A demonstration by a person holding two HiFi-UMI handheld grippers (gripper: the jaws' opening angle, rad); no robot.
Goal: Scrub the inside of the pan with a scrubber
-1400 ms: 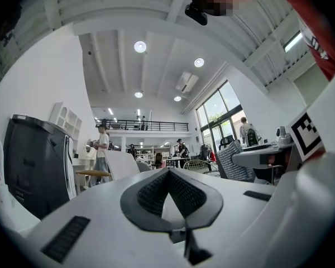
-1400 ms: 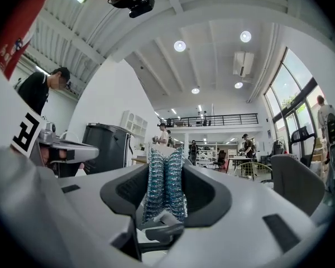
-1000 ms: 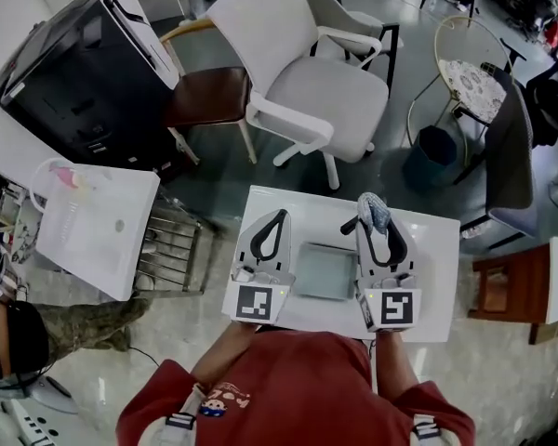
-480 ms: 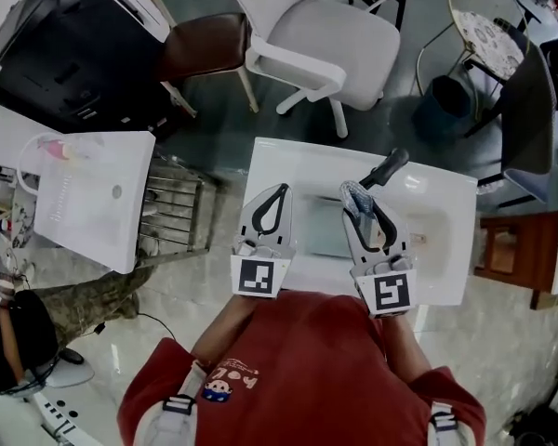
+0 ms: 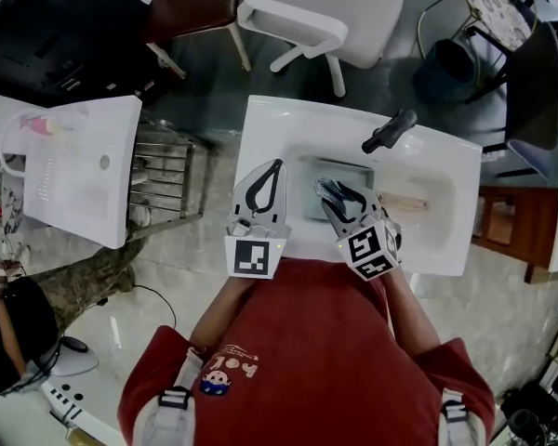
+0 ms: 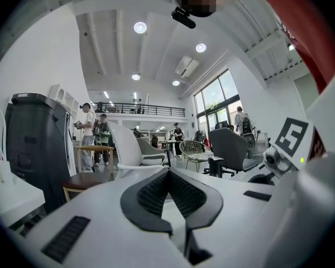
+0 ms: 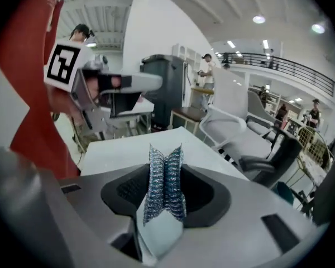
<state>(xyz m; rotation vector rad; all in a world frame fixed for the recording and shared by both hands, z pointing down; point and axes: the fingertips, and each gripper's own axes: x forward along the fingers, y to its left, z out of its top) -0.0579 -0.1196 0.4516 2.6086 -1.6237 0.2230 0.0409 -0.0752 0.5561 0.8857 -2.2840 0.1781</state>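
Jaws of the right gripper (image 5: pixel 339 204) are clamped on the scrubber (image 7: pixel 164 186), a blue-silver mesh pad pinched upright so that it stands proud of the tips. Jaws of the left gripper (image 6: pixel 168 172) are closed tip to tip with nothing between them.

The pan (image 5: pixel 344 168), a square grey one with a black handle (image 5: pixel 389 130) running off its far right corner, sits on the white worktop (image 5: pixel 279 124). The scrubber is over the pan's near side. Whether it touches the pan floor cannot be settled from the head view. A wooden-looking item (image 5: pixel 405 203) lies just right of the pan; its nature is unclear.

Risks, as judged:
- Nothing holds the pan. Scrubbing pressure could slide or spin it across the worktop.
- The pinch on the mesh is narrow. A hard stroke could drag the pad out of the grip.

Pose: the right gripper is angled inward, tips pointing forward and left across the pan. The left gripper points straight ahead, beside the pan's left edge and apart from it.
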